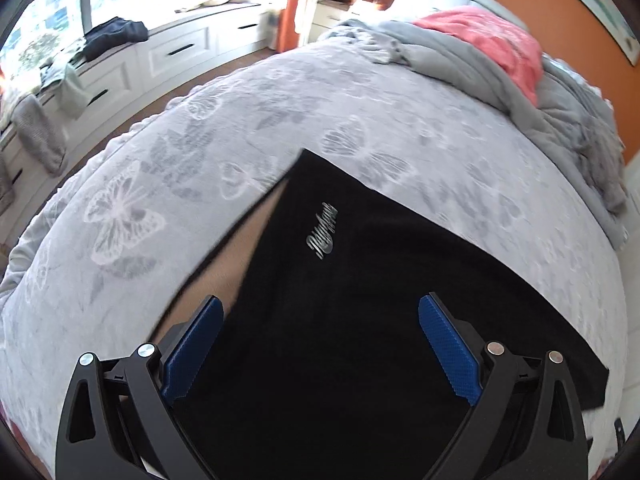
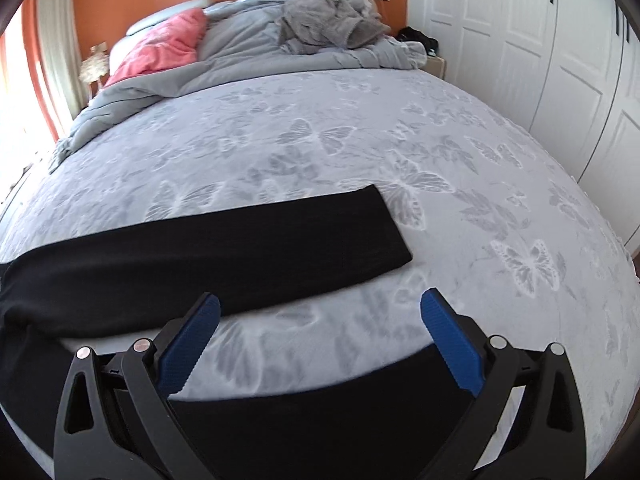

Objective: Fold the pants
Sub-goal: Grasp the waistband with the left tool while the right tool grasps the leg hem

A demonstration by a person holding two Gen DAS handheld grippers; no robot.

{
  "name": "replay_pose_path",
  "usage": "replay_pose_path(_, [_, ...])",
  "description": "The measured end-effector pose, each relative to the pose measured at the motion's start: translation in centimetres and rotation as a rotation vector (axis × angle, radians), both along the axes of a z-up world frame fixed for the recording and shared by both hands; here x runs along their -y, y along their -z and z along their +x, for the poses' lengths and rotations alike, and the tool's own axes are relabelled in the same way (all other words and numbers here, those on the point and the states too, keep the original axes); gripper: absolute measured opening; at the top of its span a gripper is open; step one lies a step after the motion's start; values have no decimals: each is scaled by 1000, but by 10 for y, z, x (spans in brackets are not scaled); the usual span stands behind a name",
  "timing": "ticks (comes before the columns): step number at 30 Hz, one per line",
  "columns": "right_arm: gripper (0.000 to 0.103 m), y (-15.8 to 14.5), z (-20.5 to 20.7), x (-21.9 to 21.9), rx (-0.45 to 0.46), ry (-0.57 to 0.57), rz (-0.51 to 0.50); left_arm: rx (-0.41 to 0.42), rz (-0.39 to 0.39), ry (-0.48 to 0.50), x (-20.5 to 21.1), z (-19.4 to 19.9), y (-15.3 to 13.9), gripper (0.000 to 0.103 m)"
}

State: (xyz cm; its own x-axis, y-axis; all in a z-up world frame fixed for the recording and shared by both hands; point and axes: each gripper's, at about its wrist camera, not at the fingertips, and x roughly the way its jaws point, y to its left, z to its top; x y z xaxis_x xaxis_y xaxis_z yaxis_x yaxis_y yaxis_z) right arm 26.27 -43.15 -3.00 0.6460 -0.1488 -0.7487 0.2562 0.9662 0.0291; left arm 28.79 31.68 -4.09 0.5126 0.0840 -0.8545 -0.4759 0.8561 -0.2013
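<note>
Blue-padded fingers of the left gripper (image 1: 320,312) stand spread wide above the black pants (image 1: 360,280), gripping nothing; the waist end with its silver script logo (image 1: 322,230) lies flat on the butterfly-print bedspread (image 1: 160,184). From the right wrist, the right gripper (image 2: 320,308) also gapes empty, near one straight pant leg (image 2: 240,236) running leftward across the bedspread.

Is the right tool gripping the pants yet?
No: the right tool is open over bare bedspread, with the pants lying beyond it.
</note>
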Motion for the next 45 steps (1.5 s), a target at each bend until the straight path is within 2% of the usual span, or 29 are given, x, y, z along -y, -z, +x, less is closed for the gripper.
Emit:
replay_pose_path(3, [98,19,43,38,-23,63,34,-35,14,-58,-30,38,22,96])
replay_pose_path(5, [98,32,70,57,-33,83,67,-50,52,-73,-39,60,33,96])
replay_pose_path(7, [98,43,91,64,-47,92,67,-83,68,-54,-41,82,47,96])
replay_pose_path(10, [98,64,127,67,-106,80,49,-128,30,-44,-44,107,71,96])
replay_pose_path(12, [97,74,141,61,-106,63,42,-97,65,-64,-42,113,72,94])
replay_pose_path(13, [78,78,147,56,-98,48,42,-80,67,-49,-41,117,72,87])
replay_pose_path(14, [52,81,151,53,-105,41,36,-66,66,-29,-40,119,70,71])
replay_pose_path(15, [44,84,155,49,-114,28,32,-52,83,-13,-39,119,66,40])
replay_pose_path(16, [16,83,155,43,-97,4,36,-39,69,15,-39,119,64,29])
replay_pose_path(17, [7,79,154,38,-86,-12,40,-31,41,28,-40,117,61,24])
replay_pose_path(19, [6,64,143,33,-42,-8,19,20,23,28,-42,106,46,21])
replay_pose_path(24, [6,-8,77,36,127,-44,54,143,1,73,-36,58,-13,17])
replay_pose_path(26, [6,-31,44,37,158,-78,47,170,17,112,-28,28,-37,16])
replay_pose_path(29, [6,-49,-4,39,179,-119,32,194,26,156,-20,-25,-59,16])
replay_pose_path(32, [6,-46,-51,42,163,-156,19,181,10,167,-23,-81,-59,16])
replay_pose_path(34, [6,-32,-77,46,127,-169,20,153,-15,160,-29,-113,-47,16])
replay_pose_path(37, [7,1,-105,48,54,-163,33,88,-6,149,-30,-147,-20,17])
replay_pose_path(39, [11,27,-117,48,-12,-151,54,34,3,144,-28,-162,1,28])
replay_pose_path(40, [16,37,-123,48,-36,-130,61,12,-12,135,-29,-167,9,33])
replay_pose_path(41, [21,43,-130,49,-47,-105,68,-8,-43,112,-30,-172,16,42])
replay_pose_path(43, [35,40,-147,52,-20,-58,103,15,-169,59,-35,-186,20,50])
replay_pose_path(45, [42,25,-168,55,46,-34,168,66,-297,2,-38,-203,13,77])
